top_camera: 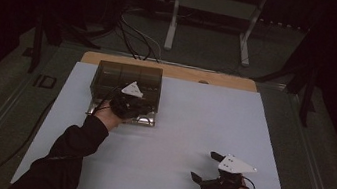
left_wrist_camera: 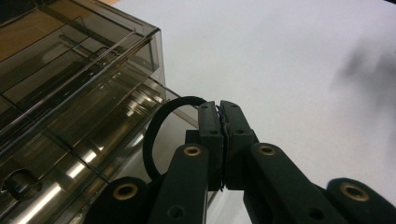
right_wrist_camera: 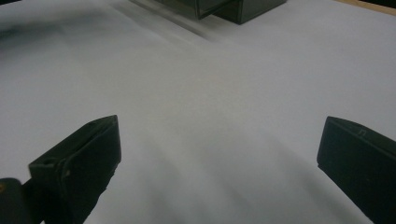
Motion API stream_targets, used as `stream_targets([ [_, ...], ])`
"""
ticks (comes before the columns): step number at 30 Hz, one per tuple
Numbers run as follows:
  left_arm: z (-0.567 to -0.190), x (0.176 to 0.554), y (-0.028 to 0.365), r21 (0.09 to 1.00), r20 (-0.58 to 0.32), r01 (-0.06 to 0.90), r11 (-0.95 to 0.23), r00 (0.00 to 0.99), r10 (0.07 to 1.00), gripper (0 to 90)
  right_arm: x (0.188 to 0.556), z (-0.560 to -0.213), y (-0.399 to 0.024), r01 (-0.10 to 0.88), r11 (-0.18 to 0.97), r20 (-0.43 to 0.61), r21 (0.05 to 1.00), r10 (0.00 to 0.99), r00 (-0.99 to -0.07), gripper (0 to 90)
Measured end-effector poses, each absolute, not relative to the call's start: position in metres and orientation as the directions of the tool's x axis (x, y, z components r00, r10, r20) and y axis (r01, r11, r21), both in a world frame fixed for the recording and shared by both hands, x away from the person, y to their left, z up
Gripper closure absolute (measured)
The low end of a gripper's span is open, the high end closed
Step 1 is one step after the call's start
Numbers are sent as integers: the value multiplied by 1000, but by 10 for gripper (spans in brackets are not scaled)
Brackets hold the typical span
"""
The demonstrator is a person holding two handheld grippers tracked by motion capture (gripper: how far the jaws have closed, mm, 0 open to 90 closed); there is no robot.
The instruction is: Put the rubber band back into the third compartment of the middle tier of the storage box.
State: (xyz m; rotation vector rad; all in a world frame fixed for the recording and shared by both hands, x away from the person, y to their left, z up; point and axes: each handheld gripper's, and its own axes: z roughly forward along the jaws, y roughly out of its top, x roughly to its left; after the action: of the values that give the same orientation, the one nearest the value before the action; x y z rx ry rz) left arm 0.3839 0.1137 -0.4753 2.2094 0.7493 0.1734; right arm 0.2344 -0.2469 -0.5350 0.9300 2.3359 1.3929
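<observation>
My left gripper (left_wrist_camera: 223, 122) pinches one thin black rubbery loop (left_wrist_camera: 156, 133) beside one smoky clear plastic box (left_wrist_camera: 79, 88) near the bench's far-left corner — my right gripper (right_wrist_camera: 219, 154) gapes, holding nothing.

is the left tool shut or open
Shut: in the left gripper view the left tool has its jaws pressed together, pinching a black band.

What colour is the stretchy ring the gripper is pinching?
Black. The ring shows best in the left gripper view, pinched by the left gripper.
</observation>
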Motion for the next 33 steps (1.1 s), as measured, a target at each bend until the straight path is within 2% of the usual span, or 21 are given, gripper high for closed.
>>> stream_targets([
  [20, -488, 391, 105, 649, -122, 505, -570, 808, 577, 900, 235, -536, -247, 394, 332, 98, 857, 646, -757, 0],
  [33, -488, 396, 98, 606, -95, 514, -607, 804, 586, 883, 235, -536, -247, 394, 334, 97, 856, 646, -758, 0],
])
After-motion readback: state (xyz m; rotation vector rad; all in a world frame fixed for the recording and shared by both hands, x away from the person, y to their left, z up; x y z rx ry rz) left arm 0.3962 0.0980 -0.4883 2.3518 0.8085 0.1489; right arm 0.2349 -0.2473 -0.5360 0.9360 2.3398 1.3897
